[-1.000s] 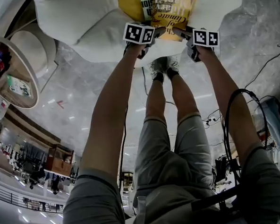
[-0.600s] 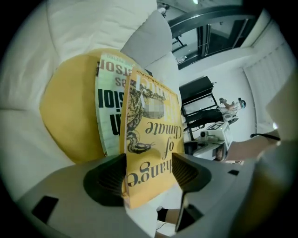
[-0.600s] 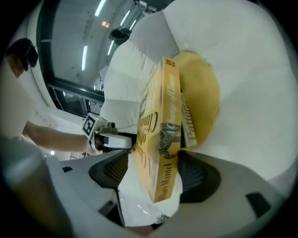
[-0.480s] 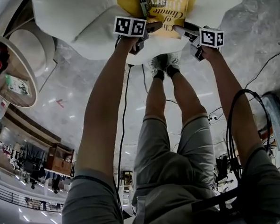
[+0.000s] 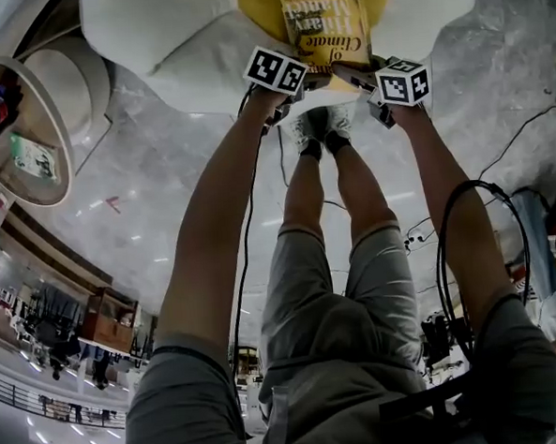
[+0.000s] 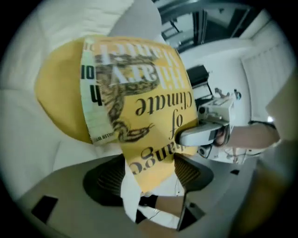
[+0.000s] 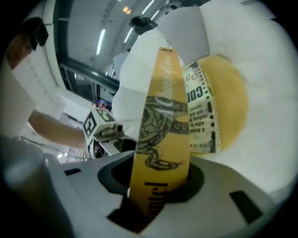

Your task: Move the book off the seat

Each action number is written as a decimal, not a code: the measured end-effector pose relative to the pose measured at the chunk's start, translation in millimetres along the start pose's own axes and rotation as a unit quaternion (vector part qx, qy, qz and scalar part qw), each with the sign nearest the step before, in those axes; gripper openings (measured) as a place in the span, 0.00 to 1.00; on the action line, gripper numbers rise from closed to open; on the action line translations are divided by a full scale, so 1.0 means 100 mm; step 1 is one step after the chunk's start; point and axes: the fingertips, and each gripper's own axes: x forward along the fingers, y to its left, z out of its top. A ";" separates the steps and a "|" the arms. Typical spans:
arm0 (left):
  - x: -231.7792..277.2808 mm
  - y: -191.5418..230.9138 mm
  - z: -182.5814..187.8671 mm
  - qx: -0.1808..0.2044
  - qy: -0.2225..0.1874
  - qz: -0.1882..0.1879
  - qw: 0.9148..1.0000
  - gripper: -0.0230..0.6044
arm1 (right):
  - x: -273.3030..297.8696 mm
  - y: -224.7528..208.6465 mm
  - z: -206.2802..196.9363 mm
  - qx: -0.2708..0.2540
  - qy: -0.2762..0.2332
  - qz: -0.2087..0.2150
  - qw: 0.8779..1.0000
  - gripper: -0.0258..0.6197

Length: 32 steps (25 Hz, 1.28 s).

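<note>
A yellow book (image 5: 327, 30) lies on a yellow cushion (image 5: 255, 7) in the seat of a white armchair (image 5: 183, 44), partly over a second printed book (image 6: 93, 107). My right gripper (image 5: 353, 74) is at its near edge. In the right gripper view the book's spine (image 7: 163, 121) runs down into the right gripper (image 7: 156, 186), whose jaws are closing with the pads against it. My left gripper (image 5: 308, 74) is at the near left corner. In the left gripper view that corner (image 6: 149, 162) hangs between the left gripper's (image 6: 151, 174) opening jaws, with both pads standing clear of it.
A round wooden side table (image 5: 29, 138) with small items stands left of the armchair. The person's legs and shoes (image 5: 319, 129) are right in front of the seat. Cables (image 5: 535, 126) trail over the marble floor at the right.
The book has turned to lie straighter and slightly right on the cushion. The right gripper moved in onto its near edge and closed. The left gripper shifted a little right.
</note>
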 end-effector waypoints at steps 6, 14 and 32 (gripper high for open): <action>-0.40 -0.37 0.30 -0.086 -0.154 -0.093 0.980 0.58 | -0.47 0.25 0.43 0.093 -0.140 0.056 0.984 0.29; -1.33 -1.32 0.48 -0.049 -0.256 -0.187 0.947 0.58 | -1.01 1.38 0.90 0.033 -0.144 0.172 0.974 0.29; -4.91 -4.10 0.77 0.093 -0.554 -0.245 0.790 0.34 | -2.51 4.90 1.58 -0.154 -0.104 0.290 0.939 0.29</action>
